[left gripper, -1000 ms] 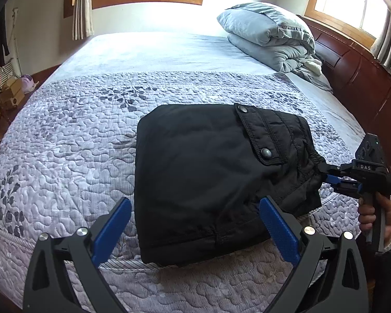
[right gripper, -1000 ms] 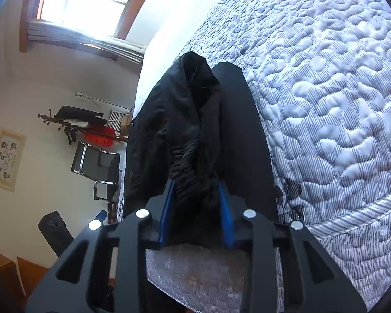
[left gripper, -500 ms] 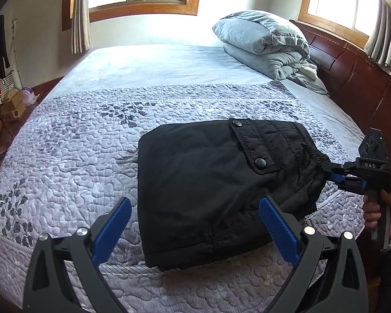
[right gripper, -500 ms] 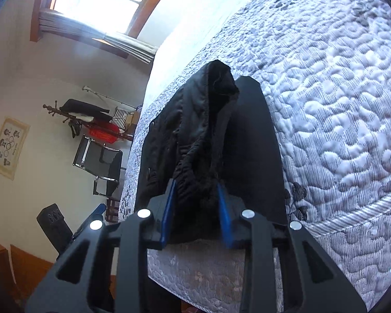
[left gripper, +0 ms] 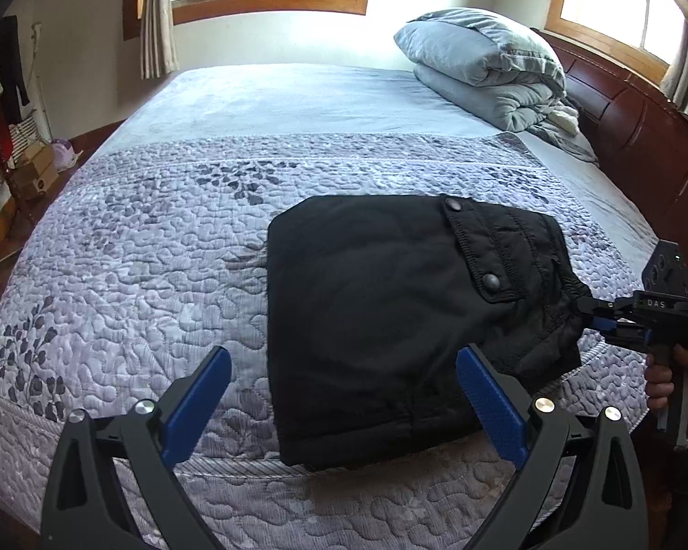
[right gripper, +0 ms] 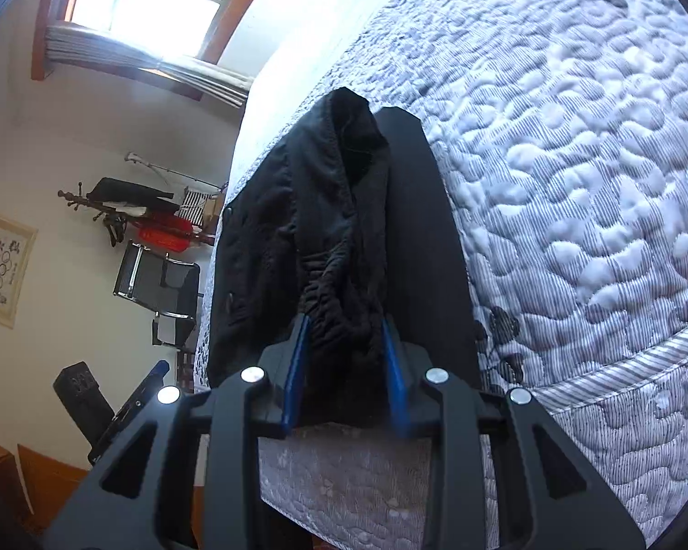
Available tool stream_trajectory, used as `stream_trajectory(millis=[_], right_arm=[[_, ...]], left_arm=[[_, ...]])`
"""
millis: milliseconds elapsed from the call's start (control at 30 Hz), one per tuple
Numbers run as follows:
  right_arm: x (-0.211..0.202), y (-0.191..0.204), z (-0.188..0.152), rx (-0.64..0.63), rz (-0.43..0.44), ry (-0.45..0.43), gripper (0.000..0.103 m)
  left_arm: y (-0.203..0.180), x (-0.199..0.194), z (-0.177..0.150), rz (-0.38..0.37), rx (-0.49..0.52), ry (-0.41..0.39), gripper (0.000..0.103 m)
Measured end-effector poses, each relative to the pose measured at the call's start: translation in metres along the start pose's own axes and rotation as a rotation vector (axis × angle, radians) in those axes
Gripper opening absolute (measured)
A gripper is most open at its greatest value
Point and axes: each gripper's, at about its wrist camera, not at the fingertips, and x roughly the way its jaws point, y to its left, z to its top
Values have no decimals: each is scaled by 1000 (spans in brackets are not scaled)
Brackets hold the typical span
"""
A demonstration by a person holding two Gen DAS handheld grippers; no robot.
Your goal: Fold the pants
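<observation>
The black pants [left gripper: 390, 321] lie folded into a thick square on the quilted purple bedspread [left gripper: 137, 266], near the bed's front edge. A pocket flap with two snaps faces up at the right. My left gripper [left gripper: 344, 394] is open and empty, just in front of the pants' near edge. My right gripper [right gripper: 344, 334] is shut on the gathered elastic waistband [right gripper: 339, 284] at the pants' right end; it also shows in the left wrist view [left gripper: 591, 316], held by a hand.
A stack of folded grey bedding [left gripper: 486, 64] sits at the head of the bed, by the dark wooden headboard [left gripper: 642, 137]. A chair [right gripper: 160, 284] and a coat rack [right gripper: 128, 201] stand beyond the bed's far side.
The left gripper has drawn back and risen a little, so the pants sit farther off in its view. The right gripper keeps its hold on the waistband and has shifted slightly.
</observation>
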Motion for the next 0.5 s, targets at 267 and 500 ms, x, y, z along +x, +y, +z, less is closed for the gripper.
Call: stream_trajectory(millis=[267,500], right_arm=[[-10,-8,-4,23,34,-1,72],[-34,-3,3,-20,-4,-43,91]], left_arm=[[59,23,-8,8,-146,131,99],[92,56,-8,-203,-296,307,99]])
